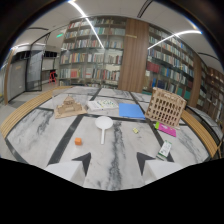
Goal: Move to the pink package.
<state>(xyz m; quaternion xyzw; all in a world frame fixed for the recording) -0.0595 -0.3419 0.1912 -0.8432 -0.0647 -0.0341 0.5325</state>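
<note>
The pink package (167,130) lies flat on the marble table (40,135), beyond my right finger and just in front of a wooden lattice model (165,107). My gripper (114,161) is open, with its two dark fingertips (84,162) spread apart low over the table and nothing between them. Straight ahead of the fingers lies a white paddle-shaped disc with a handle (103,125).
An orange cube (78,141) sits ahead of the left finger. A small yellow-green piece (135,130) and a green-white carton (165,149) lie to the right. Farther back are a blue sheet (131,110), papers (102,104), a small wooden model (69,106), then bookshelves (95,55).
</note>
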